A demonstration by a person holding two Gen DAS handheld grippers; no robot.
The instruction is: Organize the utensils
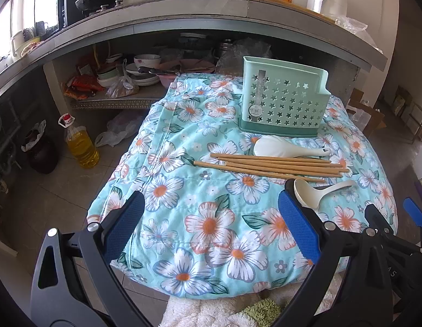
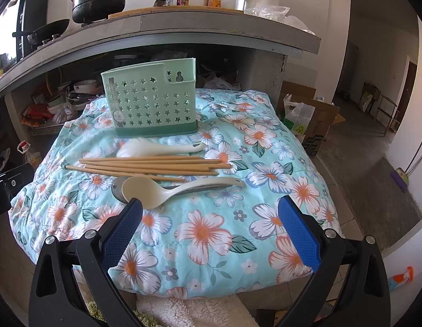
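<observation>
**Utensils laid out, both claws empty**

A floral quilt (image 2: pixel 211 234) covers the table, giving a soft, yielding bed under everything. At its far side stands the green caddy (image 2: pixel 153 103), upright, thin perforated plastic, probably light and easy to tip. In front of it lie the white rice paddle (image 2: pixel 156 148), a loose row of wooden chopsticks (image 2: pixel 153 166), and nearest, a cream ladle (image 2: pixel 162 190) resting over a metal spoon (image 2: pixel 117 189). The chopsticks look stiff and light but apt to roll; pinch mid-shaft. The ladle's smooth handle suits a grip near its middle. The left claw (image 1: pixel 211 229) and right claw (image 2: pixel 211 231) both gape wide, holding nothing.
</observation>
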